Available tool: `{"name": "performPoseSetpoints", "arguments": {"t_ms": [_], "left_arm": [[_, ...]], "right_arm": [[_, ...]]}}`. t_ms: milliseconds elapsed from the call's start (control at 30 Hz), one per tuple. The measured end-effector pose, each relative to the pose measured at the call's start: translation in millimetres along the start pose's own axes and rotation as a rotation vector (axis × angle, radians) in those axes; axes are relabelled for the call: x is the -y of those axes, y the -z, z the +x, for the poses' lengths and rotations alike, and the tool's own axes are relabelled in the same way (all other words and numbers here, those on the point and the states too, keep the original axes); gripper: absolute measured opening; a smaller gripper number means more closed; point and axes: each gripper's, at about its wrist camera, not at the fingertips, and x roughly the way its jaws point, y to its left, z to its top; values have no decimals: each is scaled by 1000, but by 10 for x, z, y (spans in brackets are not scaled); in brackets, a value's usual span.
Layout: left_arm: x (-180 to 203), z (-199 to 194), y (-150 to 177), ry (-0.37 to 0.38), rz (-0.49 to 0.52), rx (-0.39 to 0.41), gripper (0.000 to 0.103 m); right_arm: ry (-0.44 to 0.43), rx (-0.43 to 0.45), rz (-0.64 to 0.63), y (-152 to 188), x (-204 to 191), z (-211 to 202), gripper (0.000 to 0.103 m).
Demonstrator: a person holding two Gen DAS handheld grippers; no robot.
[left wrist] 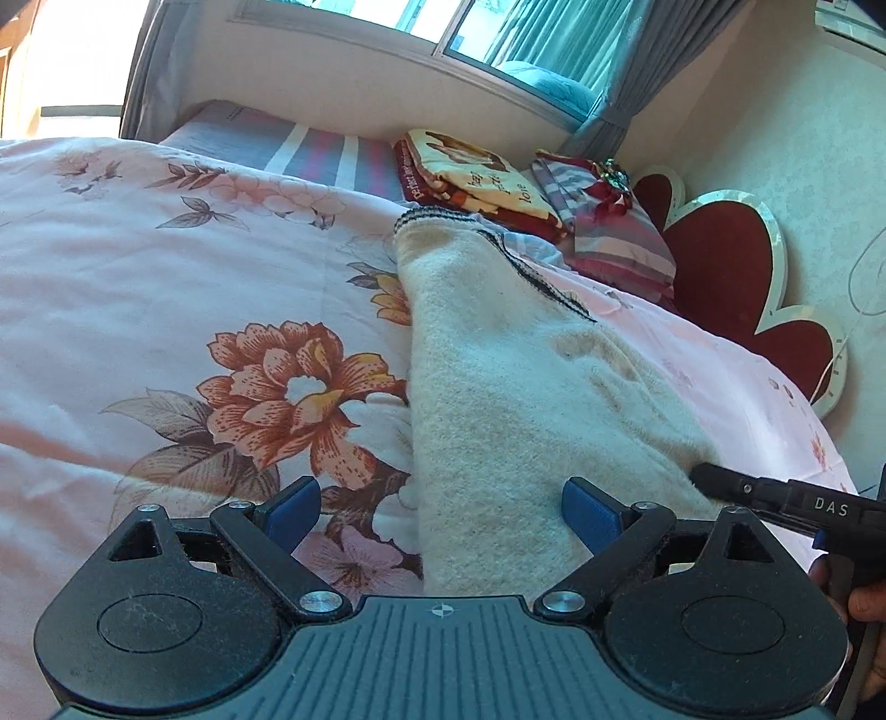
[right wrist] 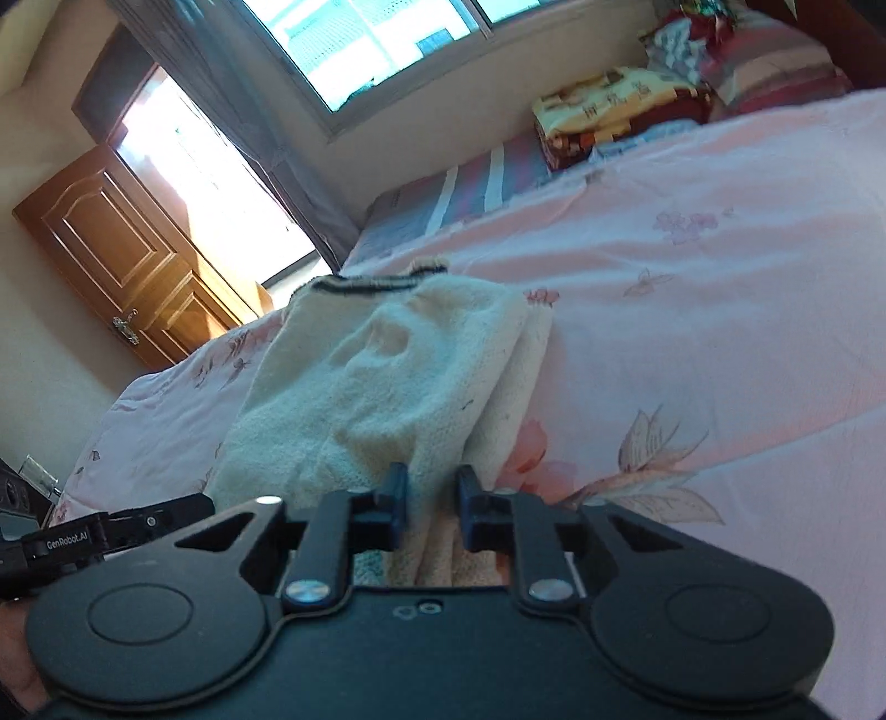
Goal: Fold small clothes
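One lengthwise fold seems done on the sweater [left wrist: 498, 387]; my left claw [left wrist: 440, 512] gapes, right claw [right wrist: 431, 512] pinches its hem, cross-folds remain.

We see strong daylight pouring through the window [left wrist: 421, 27] and the doorway [right wrist: 205, 171], both blown out to white glare. The bedspread [left wrist: 138, 266] is bright and washed pink. Fisheye distortion bends the edges, and the right wrist view is tilted and slightly soft with blur.
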Motion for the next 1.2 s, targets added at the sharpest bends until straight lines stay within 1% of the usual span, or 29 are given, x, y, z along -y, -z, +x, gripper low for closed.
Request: {"name": "performPoseSetpoints", "arguments": {"t_ms": [100,200,233,300,333,367,400,433,467,533,567,700,733,767,800,833,867,900,967,1033,1133,1200], "left_arm": [[37,34,-31,4,32,-23,93],[41,54,-105,7,47,-44,93],[36,47,-130,13,55,-47,93],[6,44,-171,49,56,-51,93],[-22,60,-189,77,44,-58,93],[-54,85,-206,102,26,-66,93],[-90,123,-225,123,3,-78,93],[-112,162,-233,140,-20,-95,93],[-131,201,-237,158,-41,-112,93],[-154,269,-243,177,-69,-135,93],[-149,292,-243,180,-69,-143,93],[-98,361,-280,182,-52,-163,93],[-80,390,-296,181,-46,-166,93],[-62,417,-312,186,-45,-168,93],[-45,448,-332,192,-56,-170,90],[-19,489,-357,204,-69,-176,83],[17,537,-373,201,-74,-187,71],[74,573,-382,181,-56,-187,70],[223,609,-401,129,16,-182,65],[354,601,-406,93,72,-173,62],[448,527,-404,76,115,-154,55],[459,417,-419,76,137,-140,51]], "right_arm": [[28,-34,40,33,93,40,13],[15,-38,94,24,128,33,16],[10,-27,105,12,127,-10,23],[-4,13,136,-16,161,-122,49],[-22,25,155,-28,199,-149,80],[-37,20,173,-42,250,-149,84],[-49,-9,187,-61,290,-113,82],[-65,-40,196,-72,322,-61,78],[-83,-72,202,-73,343,-1,72],[-100,-122,216,-67,377,113,70],[-106,-135,230,-54,404,158,68],[-155,-143,286,-71,465,257,67],[-155,-147,285,-86,450,297,65],[-151,-149,284,-101,424,337,60],[-153,-161,276,-116,384,393,58],[-151,-168,262,-127,343,435,53],[-149,-177,249,-130,303,471,47],[-147,-175,236,-120,265,488,45],[-136,-162,201,-106,220,496,37],[-113,-147,163,-103,147,471,33],[-71,-118,80,-99,-33,391,28],[-62,-98,62,-88,-118,321,27]]}}
